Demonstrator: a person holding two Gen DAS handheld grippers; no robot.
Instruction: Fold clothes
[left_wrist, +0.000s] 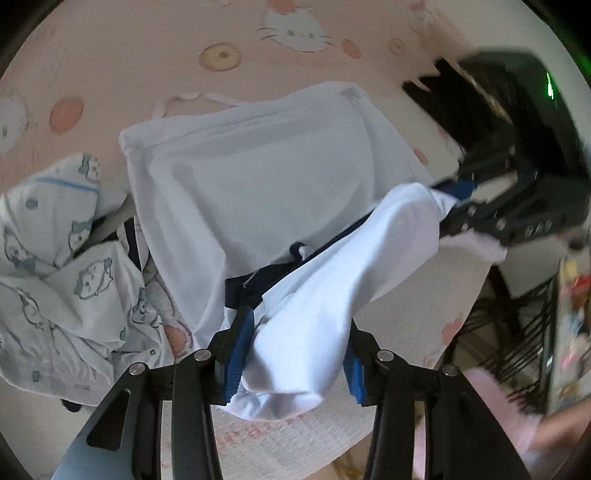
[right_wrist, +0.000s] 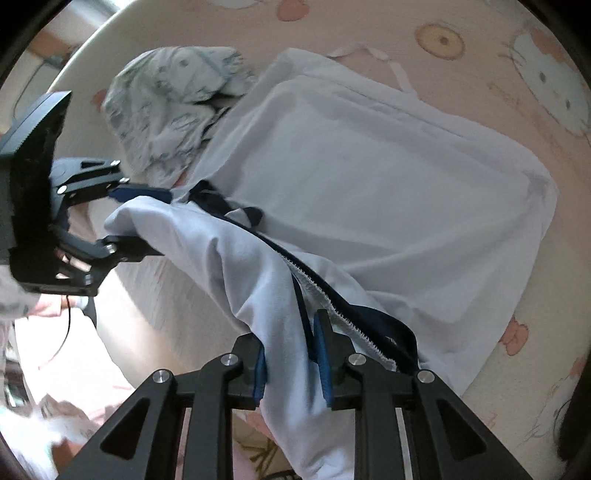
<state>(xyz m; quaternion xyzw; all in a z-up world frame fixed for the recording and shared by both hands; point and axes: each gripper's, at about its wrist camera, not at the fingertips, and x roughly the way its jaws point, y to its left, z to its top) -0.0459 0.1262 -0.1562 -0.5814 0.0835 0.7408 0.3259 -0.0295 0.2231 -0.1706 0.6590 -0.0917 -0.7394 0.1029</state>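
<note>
White cloth w/ navy trim: one garment (left_wrist: 306, 295), held up off the bed by both grippers, its far part draped over the pink sheet (left_wrist: 147, 74).

Writing/brands: none readable. Sheet print shows a cartoon cat face (left_wrist: 295, 26), round donut-like motifs and pink dots. Faint lettering on the quilted cover near the bottom of the left wrist view is too blurred to read.

Count:
- 2 grippers, each w/ blue pads.
- 1 white/navy garment, a zipper (right_wrist: 332, 295) running along its navy edge.
- 1 patterned piece of clothing (left_wrist: 66, 258), white w/ small blue-grey cartoon figures, crumpled just beside the white garment and touching it.
- 1 thin white strap or string (left_wrist: 192, 99) lying on the sheet near the garment's far edge.

Left gripper (left_wrist: 291, 350): jaws partly closed, clamped on a thick bunch of the white fabric. Right gripper (right_wrist: 291, 365): jaws narrower, pinching a fold of the same garment next to the zipper edge. The fabric spans between the 2 grippers.
</note>
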